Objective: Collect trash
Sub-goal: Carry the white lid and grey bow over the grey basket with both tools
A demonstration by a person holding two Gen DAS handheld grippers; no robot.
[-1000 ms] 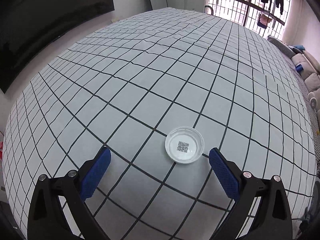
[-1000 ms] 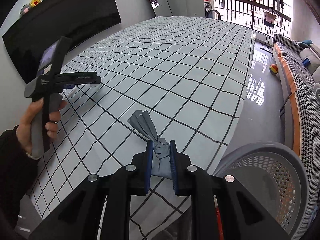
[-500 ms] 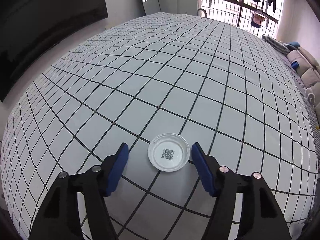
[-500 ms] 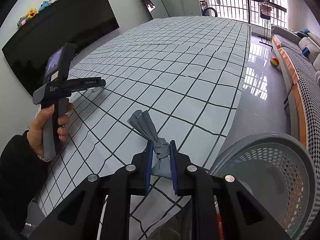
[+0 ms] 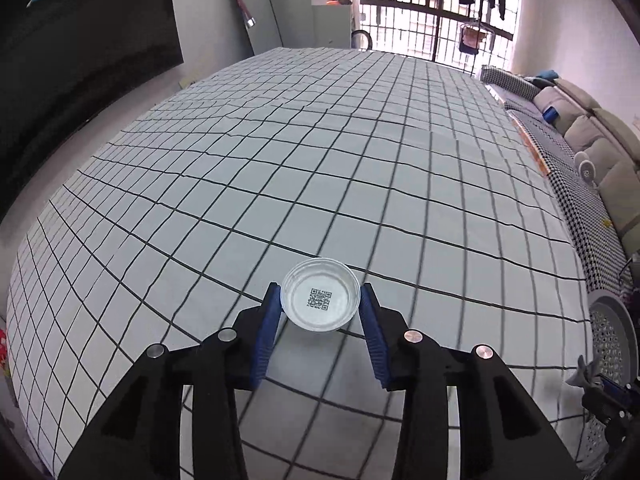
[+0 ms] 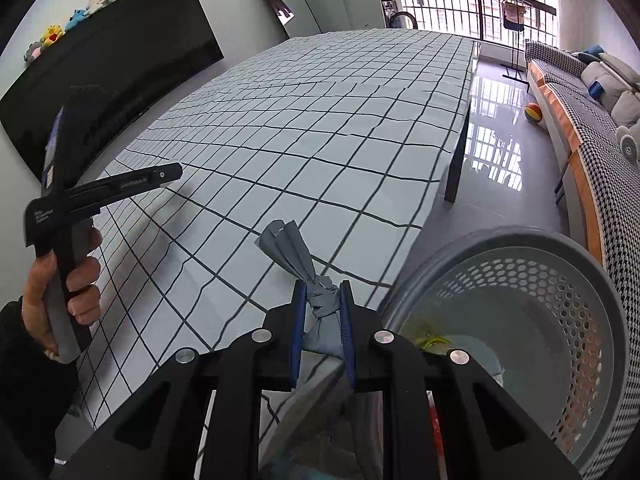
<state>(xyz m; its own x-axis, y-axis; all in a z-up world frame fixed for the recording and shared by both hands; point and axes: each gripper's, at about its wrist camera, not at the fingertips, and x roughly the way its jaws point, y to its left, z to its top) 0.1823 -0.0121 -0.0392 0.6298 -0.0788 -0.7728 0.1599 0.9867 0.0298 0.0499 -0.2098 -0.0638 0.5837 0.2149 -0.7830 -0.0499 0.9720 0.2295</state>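
Closing your left gripper (image 5: 320, 312) around the small plastic lid (image 5: 321, 299), you have one blue pad at each side of its rim so it gets caught across its width; the left pad looks to touch, the right hardly yet. The lid sits over the checked tablecloth (image 5: 320, 160), printed code facing up. Your right gripper (image 6: 323, 312) is clamped on the knotted grey bag (image 6: 316, 304), held beside the perforated bin (image 6: 560, 280), probably ready for dropping in.
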